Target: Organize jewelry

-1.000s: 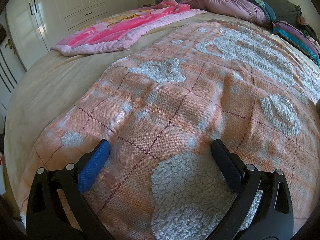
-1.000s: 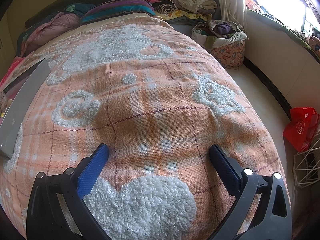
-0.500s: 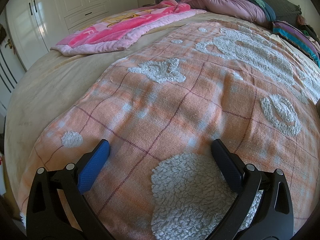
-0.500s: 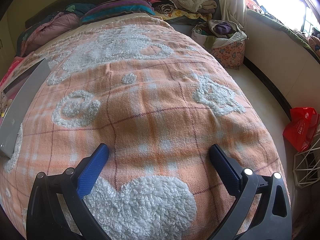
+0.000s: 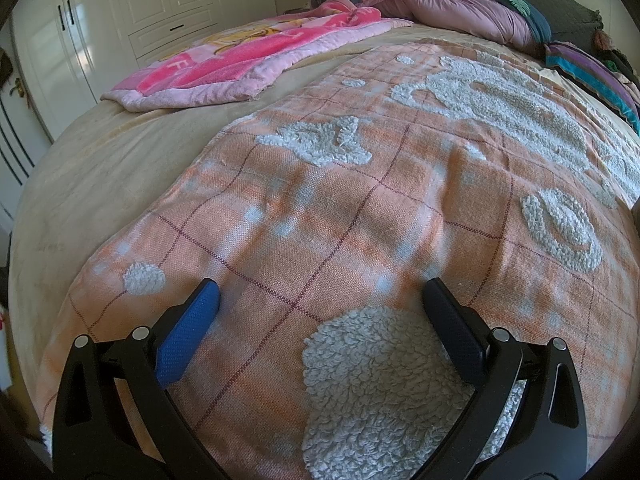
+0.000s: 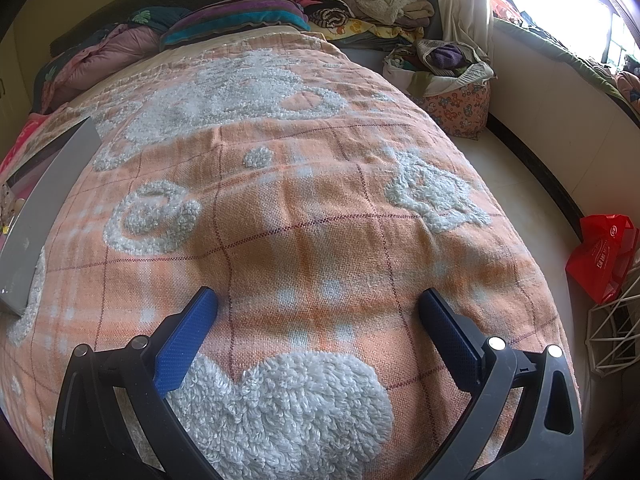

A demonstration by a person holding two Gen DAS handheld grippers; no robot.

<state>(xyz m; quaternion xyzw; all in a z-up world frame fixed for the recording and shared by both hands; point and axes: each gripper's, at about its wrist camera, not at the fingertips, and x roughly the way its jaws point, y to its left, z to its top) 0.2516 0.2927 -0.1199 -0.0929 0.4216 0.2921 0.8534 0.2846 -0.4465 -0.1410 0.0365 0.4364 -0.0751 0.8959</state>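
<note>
My left gripper [image 5: 320, 292] is open just above an orange checked blanket [image 5: 360, 208] with white tufted shapes, nothing between its blue-padded fingers. My right gripper [image 6: 318, 300] is open too, over the same blanket [image 6: 304, 216] near the bed's foot. A grey flat case [image 6: 48, 208] lies at the left edge of the right wrist view, with small pale items barely visible beyond its rim. No jewelry shows clearly in either view.
A pink blanket [image 5: 240, 64] and quilts [image 5: 460, 8] lie at the far side, with white wardrobes [image 5: 120, 12] behind. Right of the bed are a floral laundry basket [image 6: 444, 84], a red bag [image 6: 604, 256], a white wire rack [image 6: 616, 340] and piled clothes [image 6: 360, 4].
</note>
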